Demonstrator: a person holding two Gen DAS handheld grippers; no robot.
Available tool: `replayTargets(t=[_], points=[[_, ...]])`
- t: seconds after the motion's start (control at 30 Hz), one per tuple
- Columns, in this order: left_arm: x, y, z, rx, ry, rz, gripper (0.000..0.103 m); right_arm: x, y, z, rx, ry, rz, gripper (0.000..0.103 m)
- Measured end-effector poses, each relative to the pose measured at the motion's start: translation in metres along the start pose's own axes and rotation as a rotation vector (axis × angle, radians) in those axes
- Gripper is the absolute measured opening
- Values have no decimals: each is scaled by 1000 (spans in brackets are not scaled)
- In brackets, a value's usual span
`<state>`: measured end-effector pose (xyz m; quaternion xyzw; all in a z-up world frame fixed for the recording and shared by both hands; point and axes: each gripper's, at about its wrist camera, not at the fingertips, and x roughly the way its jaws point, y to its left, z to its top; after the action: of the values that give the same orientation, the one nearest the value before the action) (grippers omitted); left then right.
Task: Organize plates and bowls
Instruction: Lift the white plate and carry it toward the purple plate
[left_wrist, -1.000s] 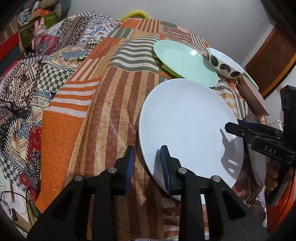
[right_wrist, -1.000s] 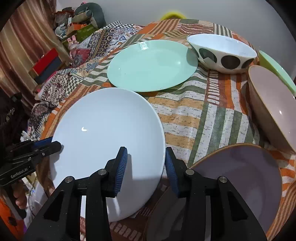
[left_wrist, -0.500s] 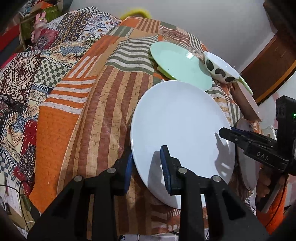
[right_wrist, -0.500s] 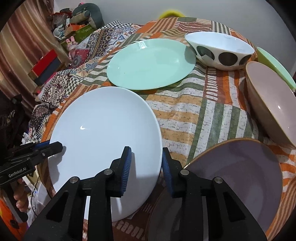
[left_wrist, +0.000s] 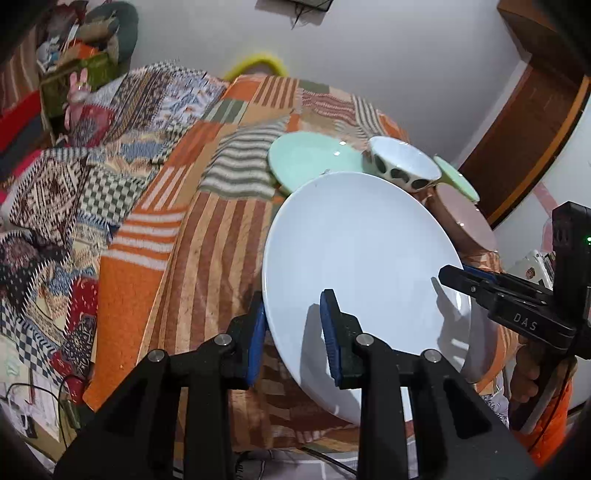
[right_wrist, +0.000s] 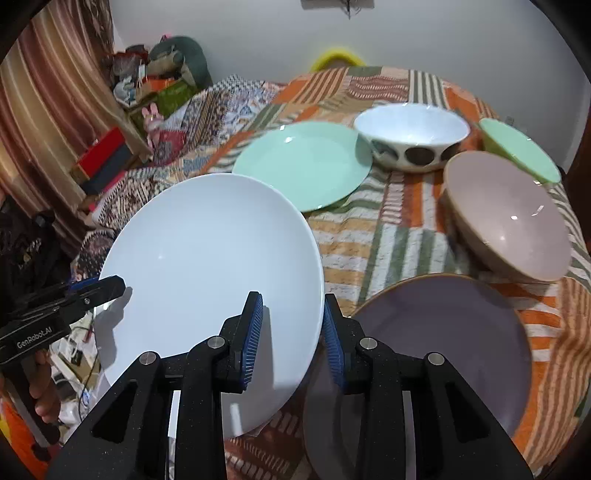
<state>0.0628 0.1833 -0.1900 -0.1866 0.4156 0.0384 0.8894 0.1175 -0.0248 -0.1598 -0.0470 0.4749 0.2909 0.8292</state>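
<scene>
A large white plate (left_wrist: 362, 251) (right_wrist: 207, 258) hangs tilted above the striped bedspread (left_wrist: 207, 229), held at two opposite rims. My left gripper (left_wrist: 293, 328) is shut on its near-left rim and appears at the left edge of the right wrist view (right_wrist: 110, 286). My right gripper (right_wrist: 291, 314) is shut on the plate's right rim; in the left wrist view it reaches in from the right (left_wrist: 454, 277). Behind lie a mint green plate (right_wrist: 303, 166) and a white bowl with dark spots (right_wrist: 410, 136).
A pinkish-brown bowl (right_wrist: 509, 218) and a green bowl (right_wrist: 521, 147) sit at the right. A lavender plate (right_wrist: 436, 350) lies just right of my right gripper. Patterned quilts (left_wrist: 74, 192) and clutter fill the left; the bed's edge runs below both grippers.
The right jaws narrowed onto the white plate's rim. Both grippers then rose, and the plate came up off the bedspread with its far edge now covering part of the green plate.
</scene>
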Motion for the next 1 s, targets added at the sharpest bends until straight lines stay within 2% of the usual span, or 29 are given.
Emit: replayTargets(t=[0.5, 1.0], points=[[-28, -67, 3, 97, -50, -55, 29, -64, -27, -12, 58, -125, -52, 30], [-19, -138, -7, 191, -7, -86, 29, -103, -73, -42, 151, -186, -98, 30]])
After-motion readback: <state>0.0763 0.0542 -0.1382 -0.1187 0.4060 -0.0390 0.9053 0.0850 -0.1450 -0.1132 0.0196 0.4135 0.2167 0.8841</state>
